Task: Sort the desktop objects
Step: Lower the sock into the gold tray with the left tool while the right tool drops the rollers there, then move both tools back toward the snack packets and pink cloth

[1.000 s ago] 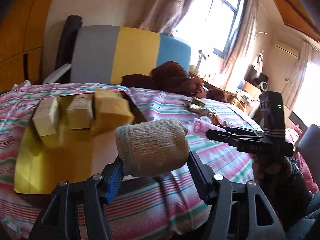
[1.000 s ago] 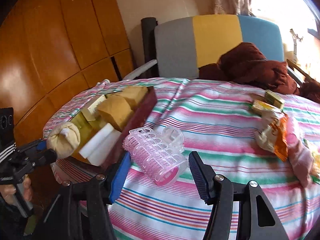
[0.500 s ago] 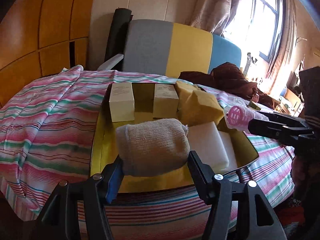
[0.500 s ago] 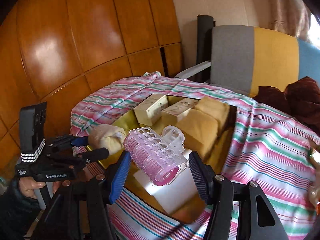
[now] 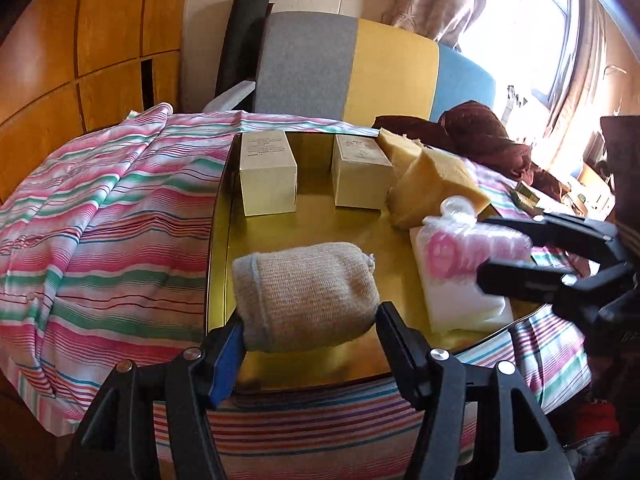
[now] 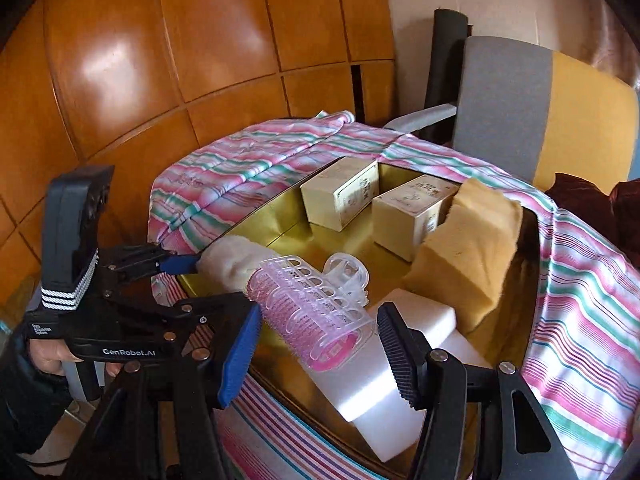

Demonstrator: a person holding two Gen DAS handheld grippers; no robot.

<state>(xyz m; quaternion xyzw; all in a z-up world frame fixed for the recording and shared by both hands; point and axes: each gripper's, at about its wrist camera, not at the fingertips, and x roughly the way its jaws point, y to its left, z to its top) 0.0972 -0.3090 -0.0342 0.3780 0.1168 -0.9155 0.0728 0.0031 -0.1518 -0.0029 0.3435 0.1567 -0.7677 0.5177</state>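
Left tongs [image 5: 308, 332] and right tongs [image 6: 318, 344] both clamped (each loaded), side by side.

Domestic living room: curtained window [image 5: 516, 28], glossy orange wood-panelled wall [image 6: 180, 60], grey-yellow-blue upholstered chair [image 5: 360, 68], pink-and-green striped cloth [image 5: 100, 220] covering the bench.

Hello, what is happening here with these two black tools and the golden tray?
A person is sorting small things into a gold tray on a striped cloth. The left gripper holds a rolled beige sock above the tray's near edge. The right gripper holds a pink hair roller over a white foam block. Two cream boxes and yellow sponges already lie in the tray. Neither held item is released yet.
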